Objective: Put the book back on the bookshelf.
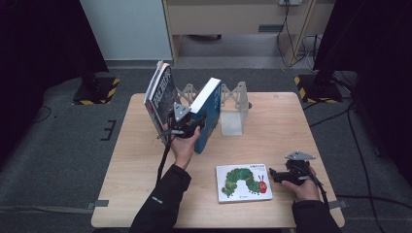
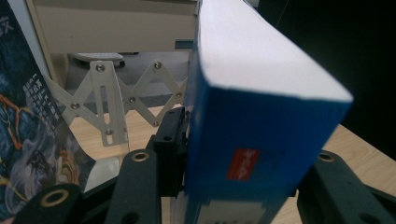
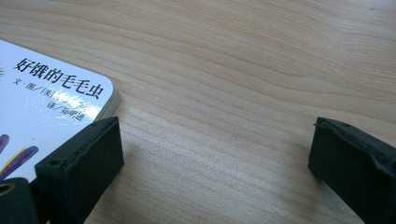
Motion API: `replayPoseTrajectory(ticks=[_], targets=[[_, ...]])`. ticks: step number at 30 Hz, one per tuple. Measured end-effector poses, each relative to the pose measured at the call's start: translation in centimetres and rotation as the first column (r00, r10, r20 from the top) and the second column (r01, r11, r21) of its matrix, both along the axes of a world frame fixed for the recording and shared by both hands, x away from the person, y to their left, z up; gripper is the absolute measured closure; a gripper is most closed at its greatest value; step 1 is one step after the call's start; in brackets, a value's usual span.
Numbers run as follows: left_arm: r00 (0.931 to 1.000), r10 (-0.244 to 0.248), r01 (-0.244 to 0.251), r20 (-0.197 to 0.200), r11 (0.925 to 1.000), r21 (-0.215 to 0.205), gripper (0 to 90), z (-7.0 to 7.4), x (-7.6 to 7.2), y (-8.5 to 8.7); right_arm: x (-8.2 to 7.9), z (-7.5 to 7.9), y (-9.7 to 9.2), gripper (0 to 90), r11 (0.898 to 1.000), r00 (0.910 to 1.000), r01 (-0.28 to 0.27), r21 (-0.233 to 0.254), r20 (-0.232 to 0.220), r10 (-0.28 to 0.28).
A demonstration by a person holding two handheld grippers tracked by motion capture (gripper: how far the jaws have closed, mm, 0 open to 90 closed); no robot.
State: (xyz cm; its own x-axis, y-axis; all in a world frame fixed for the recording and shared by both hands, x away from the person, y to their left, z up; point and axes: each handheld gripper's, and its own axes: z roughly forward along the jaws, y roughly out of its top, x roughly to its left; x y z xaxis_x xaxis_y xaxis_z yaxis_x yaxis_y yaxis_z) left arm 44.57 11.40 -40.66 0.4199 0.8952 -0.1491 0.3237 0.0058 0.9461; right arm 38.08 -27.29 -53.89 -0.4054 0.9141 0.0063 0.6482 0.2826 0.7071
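A thick blue book [image 1: 206, 114] stands tilted on the table, leaning left. My left gripper [image 1: 187, 124] grips its near lower part. In the left gripper view the blue book [image 2: 261, 140] sits between the black jaws of the left gripper [image 2: 245, 149], with the left pad [image 2: 170, 140] against its cover. A dark-covered book [image 1: 158, 92] leans at the left, also seen as the dark-covered book [image 2: 23, 140]. My right gripper [image 1: 274, 174] rests open on the table just right of a white caterpillar picture book [image 1: 243, 182]. That picture book [image 3: 42, 102] lies flat beside the right gripper [image 3: 215, 158].
A white folding book rack [image 1: 233, 104] stands behind the blue book, its scissor lattice [image 2: 109, 102] visible past the jaws. The wooden table [image 1: 141, 170] has bare room at its left front. Black stands and cables surround the table on the floor.
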Motion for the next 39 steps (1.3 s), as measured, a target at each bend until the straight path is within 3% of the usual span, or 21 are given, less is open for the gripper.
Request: replayPoseTrajectory(ticks=[3,10,18,24,31,39], targets=[[0.9997,0.025,-0.025,0.006,0.9995,0.017,57.8,0.1,0.0,-0.2,0.0,0.0,0.0,3.3,1.0,1.0,0.001,0.0,0.0,-0.001],[0.9973,0.069,-0.069,0.027,0.9976,0.01,58.7,-0.1,0.2,-1.2,0.0,0.0,0.0,3.3,1.0,1.0,0.0,-0.001,0.001,0.0],[0.9957,0.092,-0.092,0.015,0.9958,0.003,58.6,0.0,1.3,-2.4,0.0,0.0,0.0,3.3,1.0,1.0,0.0,-0.002,0.001,0.0],[0.993,0.117,-0.118,0.011,0.9928,0.022,59.0,0.1,2.1,-2.7,0.0,0.0,0.0,3.2,1.0,1.0,-0.001,0.0,0.0,0.001],[0.9964,0.084,-0.084,0.014,0.9961,0.025,57.2,0.0,2.5,-2.3,0.0,0.0,0.0,3.1,1.0,1.0,-0.001,0.0,0.0,0.001],[0.9996,0.029,-0.029,0.004,0.9996,0.005,55.4,-0.9,0.8,-1.2,0.0,0.0,0.0,3.1,1.0,1.0,-0.001,0.0,0.001,0.001]])
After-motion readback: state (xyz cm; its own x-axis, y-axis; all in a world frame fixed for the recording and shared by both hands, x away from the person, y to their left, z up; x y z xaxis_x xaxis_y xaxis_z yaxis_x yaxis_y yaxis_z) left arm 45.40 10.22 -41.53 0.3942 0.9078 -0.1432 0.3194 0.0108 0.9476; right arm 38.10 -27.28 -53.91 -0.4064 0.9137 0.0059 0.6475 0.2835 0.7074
